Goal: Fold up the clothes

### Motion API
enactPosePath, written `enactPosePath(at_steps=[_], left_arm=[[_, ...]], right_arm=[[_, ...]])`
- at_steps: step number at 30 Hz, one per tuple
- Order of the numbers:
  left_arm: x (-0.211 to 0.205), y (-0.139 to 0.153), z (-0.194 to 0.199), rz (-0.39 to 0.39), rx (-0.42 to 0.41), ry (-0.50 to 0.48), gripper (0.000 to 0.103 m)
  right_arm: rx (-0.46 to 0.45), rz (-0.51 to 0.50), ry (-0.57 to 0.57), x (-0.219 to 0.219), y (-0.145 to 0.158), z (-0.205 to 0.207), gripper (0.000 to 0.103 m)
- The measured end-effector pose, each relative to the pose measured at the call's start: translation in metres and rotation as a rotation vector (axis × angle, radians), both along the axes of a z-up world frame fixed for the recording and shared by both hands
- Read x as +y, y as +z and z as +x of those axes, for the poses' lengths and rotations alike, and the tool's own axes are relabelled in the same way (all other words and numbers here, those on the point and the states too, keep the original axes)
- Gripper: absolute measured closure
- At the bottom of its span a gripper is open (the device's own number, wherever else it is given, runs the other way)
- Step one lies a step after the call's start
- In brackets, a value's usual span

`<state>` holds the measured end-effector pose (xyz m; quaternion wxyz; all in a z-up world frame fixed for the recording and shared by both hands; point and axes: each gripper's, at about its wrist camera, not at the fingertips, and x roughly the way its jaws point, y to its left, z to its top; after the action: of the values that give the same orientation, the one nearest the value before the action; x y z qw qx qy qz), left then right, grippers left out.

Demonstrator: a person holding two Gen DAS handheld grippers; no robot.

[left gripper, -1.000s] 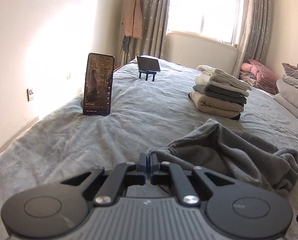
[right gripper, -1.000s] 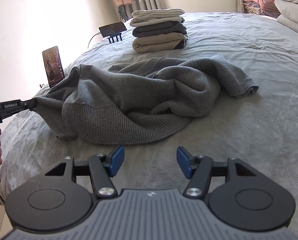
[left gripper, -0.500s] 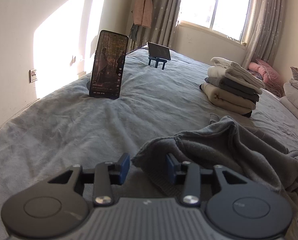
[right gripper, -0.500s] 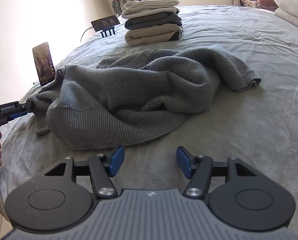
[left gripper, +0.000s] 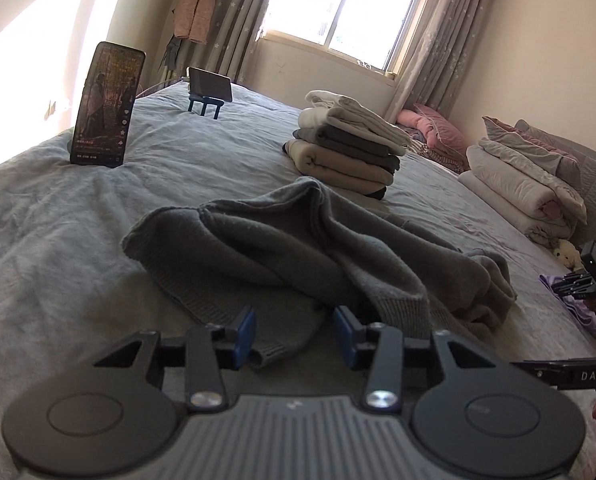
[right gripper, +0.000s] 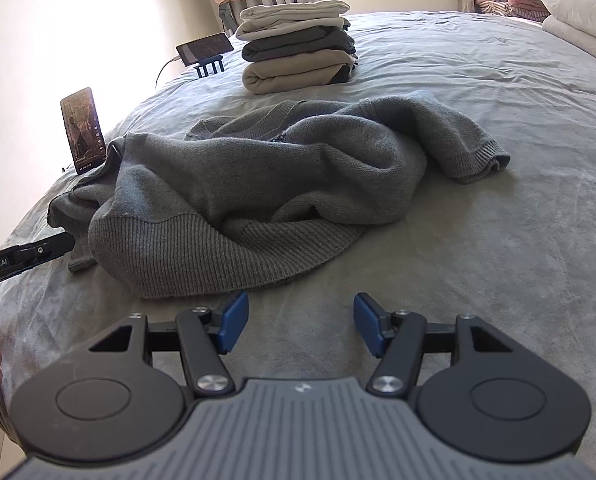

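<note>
Both claws hang with their jaws apart and nothing between them. Our left gripper (left gripper: 293, 334) sits low over the bed (left gripper: 57, 240), its blue pads straddling a ribbed edge of the grey sweater (left gripper: 298, 248) without pinching it. Our right gripper (right gripper: 295, 326) hovers over bare bedding, with the sweater's ribbed hem just ahead of its pads.

Ahead of both claws the sweater lies crumpled in a heap, one sleeve thrown out to the far right of our right claw, its cuff resting on the blanket. We judge this garment not yet begun: it must be spread flat before any fold can go in.

Farther on, beyond the heap, a stack of folded clothes (right gripper: 298, 48) stands neatly, which tells us a good share of the work is done. Left of it two phones (left gripper: 107, 104) stand propped on the bed.
</note>
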<state>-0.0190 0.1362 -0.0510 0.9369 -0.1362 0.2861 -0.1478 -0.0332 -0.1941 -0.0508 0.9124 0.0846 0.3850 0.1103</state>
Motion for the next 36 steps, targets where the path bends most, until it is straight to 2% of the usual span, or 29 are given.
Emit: enactPosePath(at_steps=[3,8,11,15,18,25,27,30,31,32,33,34,35,36], left_arm=[[-0.012,-0.007,0.004,-0.053,0.017,-0.083,0.059],[-0.036,-0.016,0.01,-0.086,0.045,-0.198,0.059],[-0.046,-0.017,0.012,-0.086,0.048,-0.22,0.06],[-0.044,-0.016,0.009,-0.135,0.033,-0.246,0.058],[-0.039,-0.014,0.006,-0.172,0.017,-0.256,0.049],[-0.024,-0.011,0.006,-0.3,0.006,-0.281,0.039],[-0.027,-0.013,0.01,-0.287,0.03,-0.26,0.039],[-0.037,-0.019,0.016,-0.217,0.076,-0.226,0.042],[-0.041,-0.022,0.018,-0.191,0.092,-0.217,0.043],[-0.044,-0.024,0.019,-0.167,0.108,-0.213,0.052],[-0.048,-0.024,0.018,-0.146,0.115,-0.217,0.067],[-0.051,-0.024,0.017,-0.127,0.117,-0.225,0.077],[-0.054,-0.024,0.016,-0.108,0.119,-0.234,0.097],[-0.056,-0.022,0.013,-0.093,0.106,-0.238,0.096]], right_arm=[[0.001,0.0,0.001,0.0,-0.001,-0.001,0.041],[0.004,0.002,-0.005,-0.001,-0.003,-0.002,0.041],[0.004,0.007,-0.007,-0.001,-0.004,-0.002,0.041],[0.002,0.012,-0.005,-0.003,-0.004,-0.003,0.041],[0.002,0.016,-0.005,-0.004,-0.005,-0.003,0.04],[-0.001,0.013,-0.005,-0.004,-0.007,-0.003,0.039],[-0.003,0.009,-0.007,-0.002,-0.007,-0.003,0.038],[-0.007,0.003,-0.011,0.0,-0.008,-0.003,0.038],[-0.008,0.001,-0.012,0.0,-0.008,-0.003,0.038],[-0.008,0.0,-0.011,0.0,-0.008,-0.003,0.038],[-0.008,0.0,-0.011,0.0,-0.008,-0.004,0.038],[-0.008,0.002,-0.012,-0.001,-0.008,-0.004,0.038],[-0.008,0.004,-0.013,-0.001,-0.008,-0.004,0.038],[-0.007,0.005,-0.014,-0.002,-0.007,-0.005,0.038]])
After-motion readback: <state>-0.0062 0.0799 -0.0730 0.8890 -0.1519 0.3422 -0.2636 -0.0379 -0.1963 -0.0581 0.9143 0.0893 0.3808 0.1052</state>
